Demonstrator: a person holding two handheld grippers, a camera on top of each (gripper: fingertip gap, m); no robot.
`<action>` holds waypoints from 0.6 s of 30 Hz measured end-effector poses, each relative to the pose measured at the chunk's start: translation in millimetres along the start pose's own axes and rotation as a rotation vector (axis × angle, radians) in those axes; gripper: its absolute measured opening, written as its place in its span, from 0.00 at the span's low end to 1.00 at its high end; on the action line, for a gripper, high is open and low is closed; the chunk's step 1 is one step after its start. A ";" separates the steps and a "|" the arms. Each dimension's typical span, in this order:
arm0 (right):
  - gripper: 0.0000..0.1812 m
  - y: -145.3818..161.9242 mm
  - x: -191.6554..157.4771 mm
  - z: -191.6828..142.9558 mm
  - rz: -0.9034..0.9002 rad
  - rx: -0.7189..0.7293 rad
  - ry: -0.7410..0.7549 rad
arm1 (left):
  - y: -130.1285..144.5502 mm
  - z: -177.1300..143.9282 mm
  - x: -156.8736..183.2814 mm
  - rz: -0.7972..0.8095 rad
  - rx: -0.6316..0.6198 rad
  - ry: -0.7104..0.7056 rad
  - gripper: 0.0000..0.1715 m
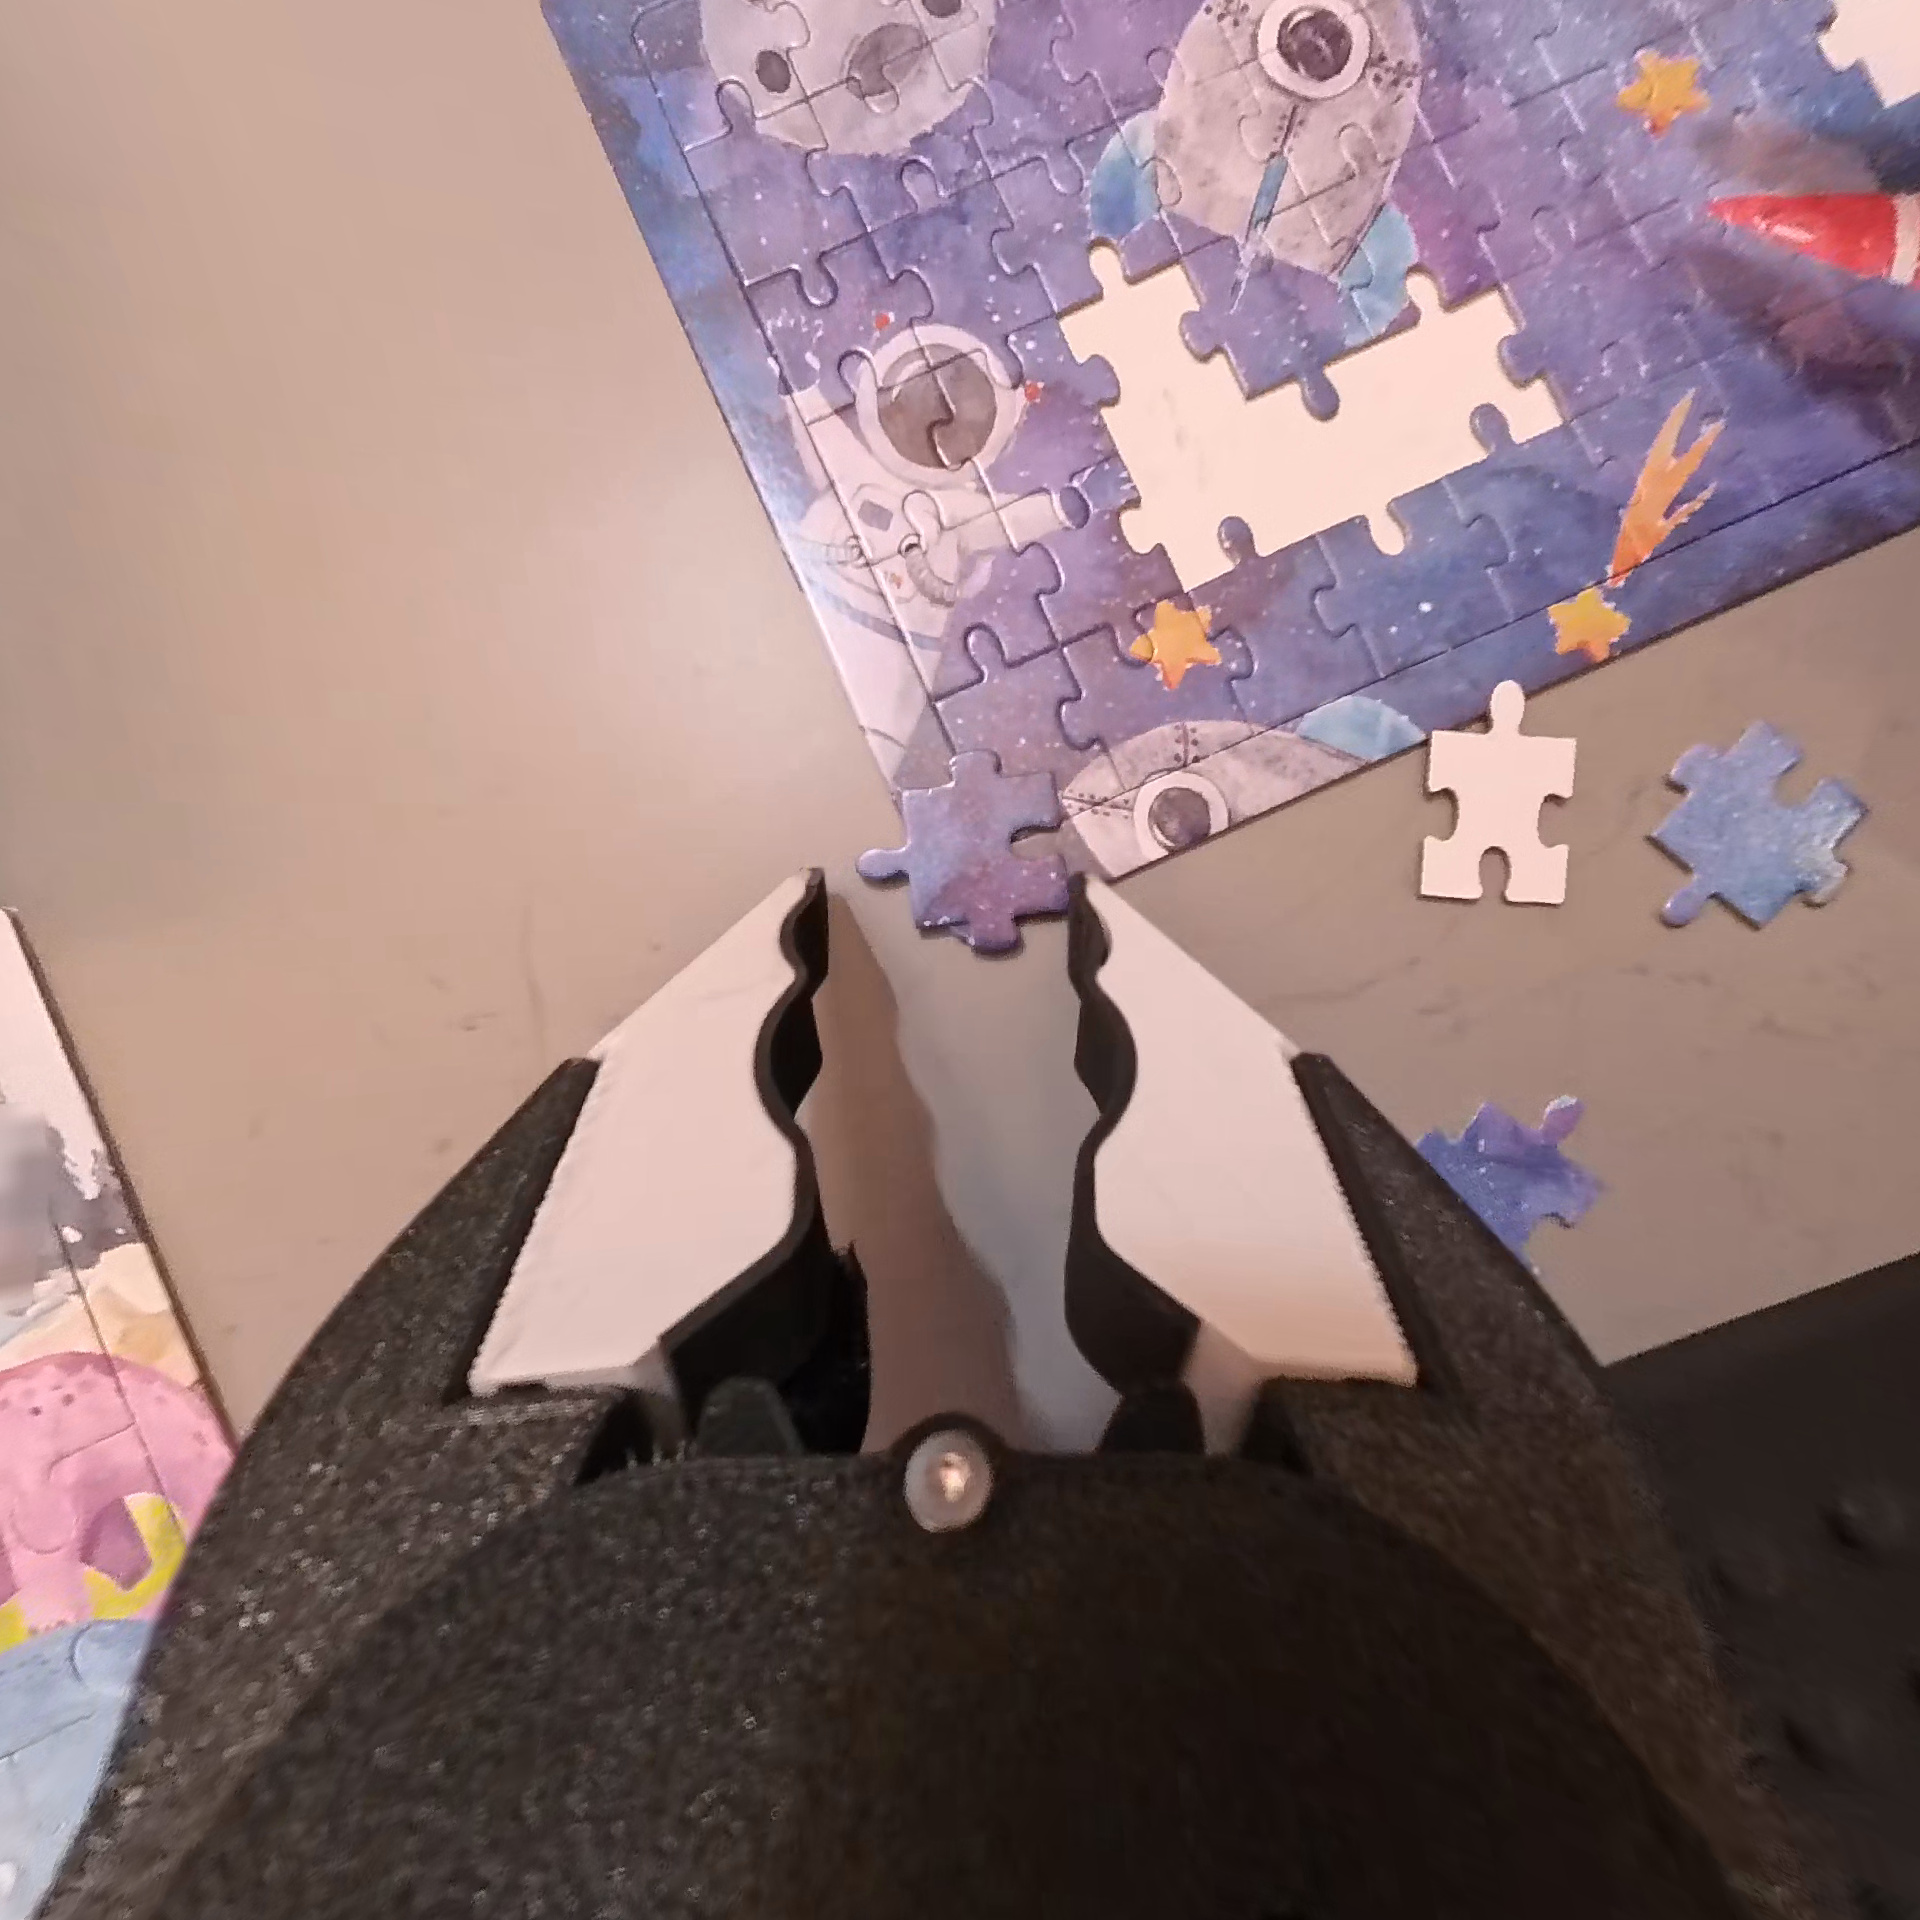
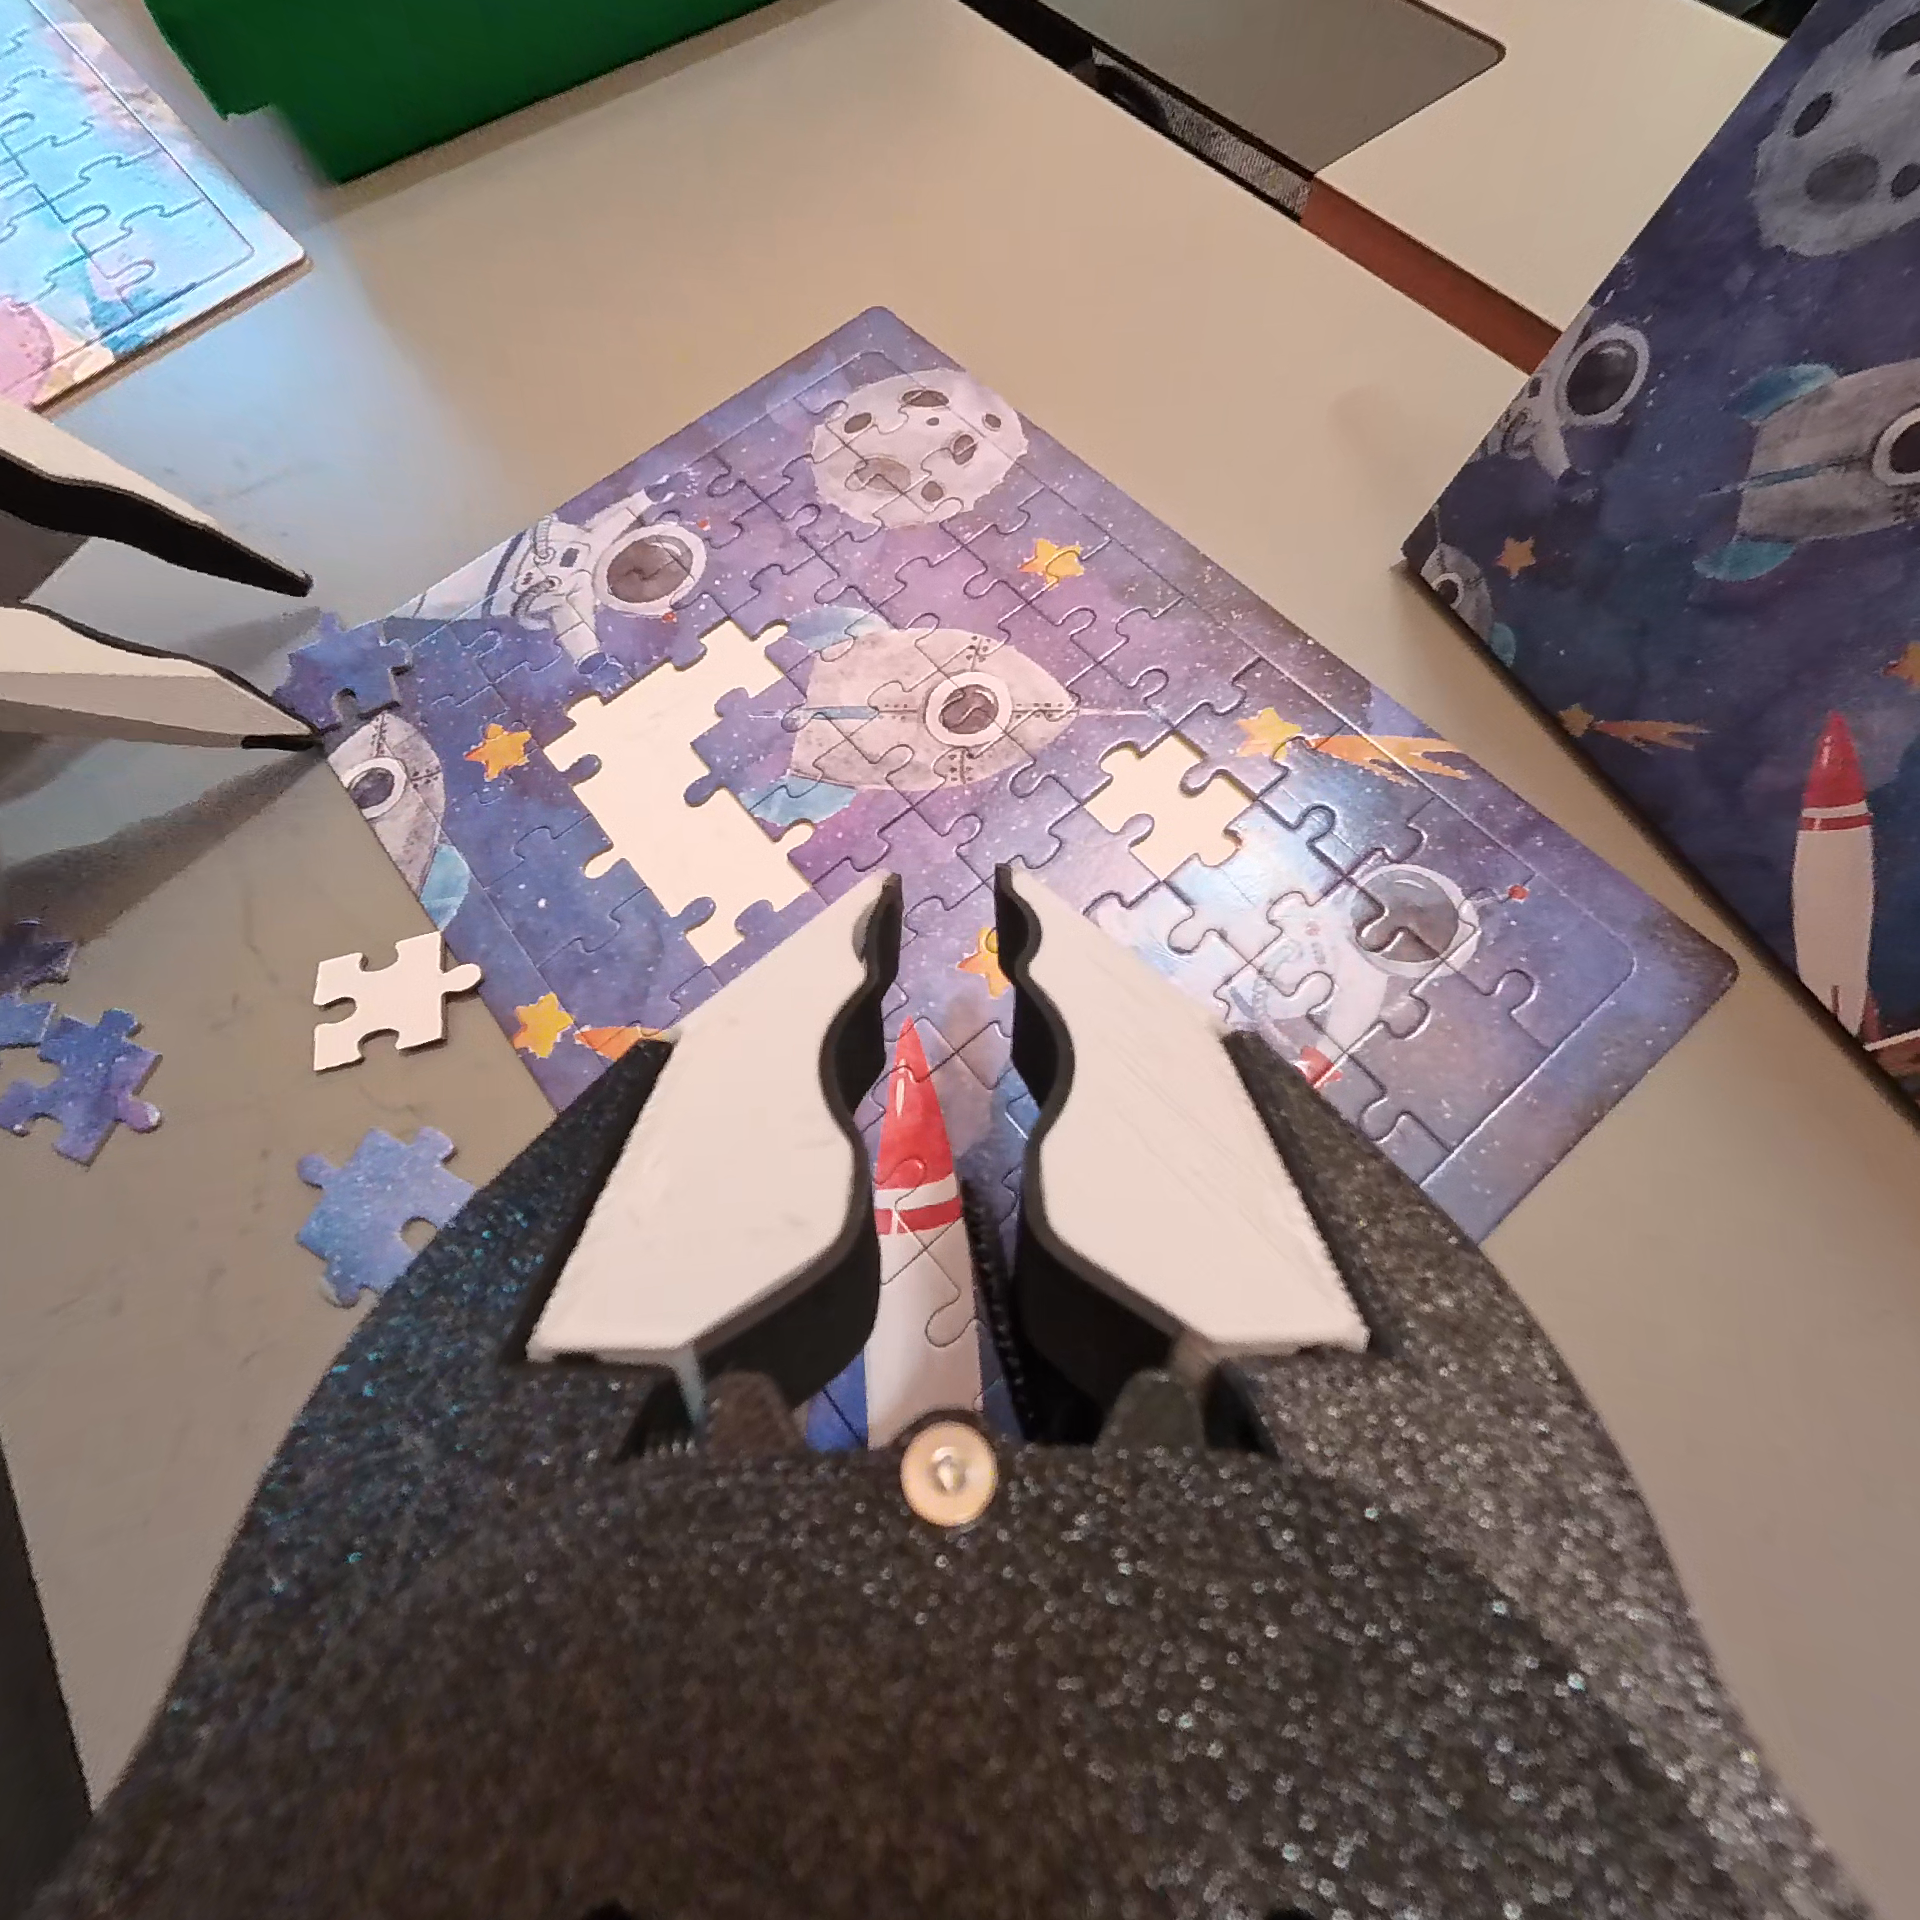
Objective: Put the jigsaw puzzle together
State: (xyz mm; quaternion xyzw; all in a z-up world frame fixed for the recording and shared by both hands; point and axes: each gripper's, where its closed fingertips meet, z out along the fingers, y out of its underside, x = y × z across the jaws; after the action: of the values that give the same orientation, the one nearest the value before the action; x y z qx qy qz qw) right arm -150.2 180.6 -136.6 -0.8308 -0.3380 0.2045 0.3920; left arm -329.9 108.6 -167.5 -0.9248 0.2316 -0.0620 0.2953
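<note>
The space-themed jigsaw puzzle (image 2: 1039, 644) lies flat on the table. It has a large white gap (image 2: 675, 790) and a smaller one (image 2: 1174, 805). It also shows in the left wrist view (image 1: 1299, 312). A loose blue-purple piece (image 1: 971, 883) rests on the puzzle's near corner. My left gripper (image 1: 945, 894) is open with its tips at either side of this piece, as the right wrist view (image 2: 307, 665) also shows. My right gripper (image 2: 945, 883) is slightly open and empty, hovering over the puzzle above the red rocket.
Loose pieces lie beside the puzzle: a white face-down one (image 2: 390, 997) and blue ones (image 2: 384, 1216) (image 2: 83, 1081). The puzzle box (image 2: 1714, 520) stands at the right. A green box (image 2: 468, 73) and another puzzle (image 2: 104, 187) are at the back left. One gripper's finger ends stand about 20 centimeters off the other's. Measured from the fingertips, the space-themed jigsaw puzzle (image 2: 1039, 644) is 9 centimeters or so from the right gripper and 20 centimeters from the left.
</note>
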 end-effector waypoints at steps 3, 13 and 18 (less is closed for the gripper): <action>0.10 0.3 -0.9 0.5 -0.003 -0.003 -0.003 | 4.0 -0.1 -2.7 0.011 -0.018 0.005 0.26; 0.10 3.5 -3.6 3.0 -0.023 -0.023 -0.005 | 3.3 1.5 5.6 0.105 -0.013 0.106 0.24; 0.10 2.6 -5.1 2.5 -0.010 -0.017 -0.023 | 3.1 -1.1 2.9 0.085 -0.016 0.148 0.18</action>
State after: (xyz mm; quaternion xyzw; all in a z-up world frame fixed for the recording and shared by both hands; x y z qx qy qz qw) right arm -154.2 177.0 -139.8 -0.8300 -0.3485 0.2090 0.3821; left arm -328.9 104.4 -168.5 -0.9094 0.2921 -0.1157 0.2725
